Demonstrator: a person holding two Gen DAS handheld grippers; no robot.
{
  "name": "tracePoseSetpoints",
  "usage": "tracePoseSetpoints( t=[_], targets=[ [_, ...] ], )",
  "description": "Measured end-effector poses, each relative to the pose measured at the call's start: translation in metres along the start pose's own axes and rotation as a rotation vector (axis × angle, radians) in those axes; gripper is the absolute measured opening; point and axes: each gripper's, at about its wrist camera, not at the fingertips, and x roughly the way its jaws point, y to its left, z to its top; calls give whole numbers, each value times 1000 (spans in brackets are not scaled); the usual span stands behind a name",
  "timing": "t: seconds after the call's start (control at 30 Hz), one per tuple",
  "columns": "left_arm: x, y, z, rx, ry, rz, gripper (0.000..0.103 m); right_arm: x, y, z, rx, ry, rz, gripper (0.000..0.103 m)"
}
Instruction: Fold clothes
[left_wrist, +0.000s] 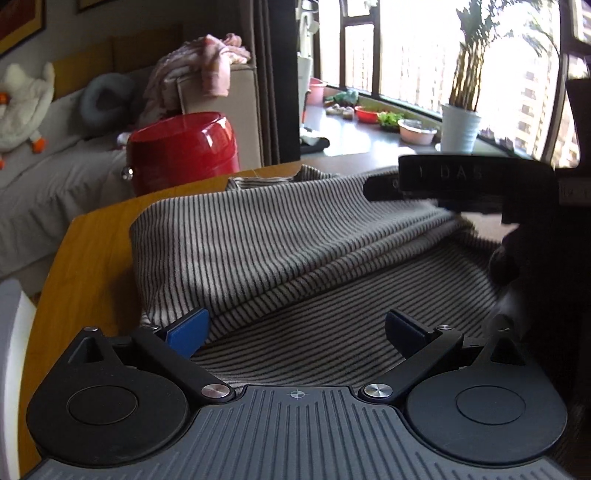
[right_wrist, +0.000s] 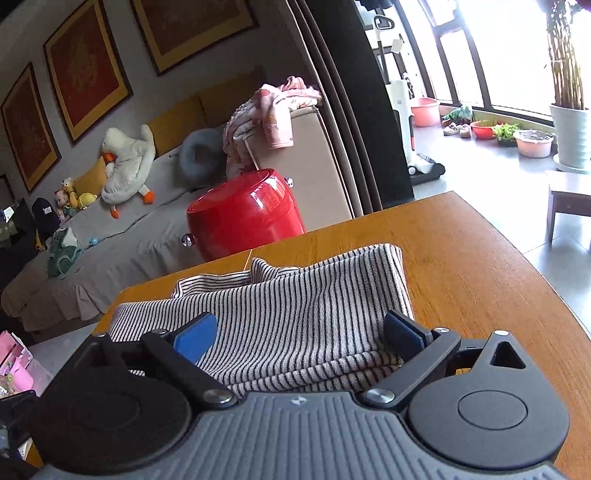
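Striped garment (left_wrist: 280, 251), grey-beige w/ thin dark stripes, lies spread over wooden table (left_wrist: 92, 236), covering most of the near tabletop; in the right wrist view it (right_wrist: 295, 317) sits partly folded, far edge doubled over w/ a rumpled bit of fabric poking out at the back, bare wood (right_wrist: 480, 280) to its right. Left gripper (left_wrist: 295, 328) sits low over the cloth, jaws spread wide, blue pads on either side; a raised fold ridge runs diagonally from beside the left pad up toward the upper right, and flat fabric fills the gap between the fingers, nothing pinched. Right gripper (right_wrist: 300, 334) likewise splayed apart, its fingers straddling the near edge of the garment where layers stack, cloth between the pads but not clamped. In the left wrist view the right gripper (left_wrist: 458, 184) shows from the side at upper right, just above the cloth's far end; fabric seems drawn up toward it, contact unclear. Behind the table: grey sofa (right_wrist: 110, 251), red glossy stool (right_wrist: 247, 214) near the table edge, white goose plush (right_wrist: 129, 162) on the sofa, pink clothes (right_wrist: 280, 110) heaped on the sofa arm, white plant pot (left_wrist: 460, 127) by the window.
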Motion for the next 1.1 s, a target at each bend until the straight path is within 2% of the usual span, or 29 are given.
tracePoseSetpoints(
  t=[0.07,0.1,0.2,0.23,0.27,0.33,0.4,0.47,0.5,0.67,0.8,0.93,1.0,1.03,1.07,1.1],
  targets=[
    [-14,17,9,-87,-59,-3,103,0,2,0,-8,3,-3,98],
    [-16,25,15,-109,-75,21,103,0,2,0,-10,6,-1,97],
    [-1,54,31,-182,-11,48,103,-1,-1,5,-21,29,16,94],
    [7,64,34,-205,17,48,103,-2,-3,9,-33,49,30,86],
    [17,72,37,-224,46,48,103,-6,-7,16,-36,64,45,71],
    [31,84,39,-250,77,62,102,-16,-17,34,-54,73,53,66],
    [38,93,40,-277,86,56,102,-22,-20,50,-141,54,-2,68],
    [43,98,40,-301,92,43,101,-16,-23,57,-218,82,-23,80],
    [45,98,40,-303,92,36,101,-11,-26,58,-236,99,-30,80],
    [51,97,41,-300,85,18,101,23,-39,48,-207,175,-61,83],
    [58,97,44,-274,76,17,101,35,-42,50,-181,184,-22,86],
    [65,97,48,-254,66,-17,101,45,-45,53,-157,190,22,86],
    [69,95,50,-221,56,-24,101,51,-46,54,-144,193,44,79],
    [70,92,50,-203,50,-23,98,53,-47,55,-138,194,55,75],
    [71,91,51,-194,46,-25,91,56,-47,56,-132,196,66,76],
    [72,93,52,-204,43,-36,89,59,-48,56,-126,197,77,77]
  ],
)
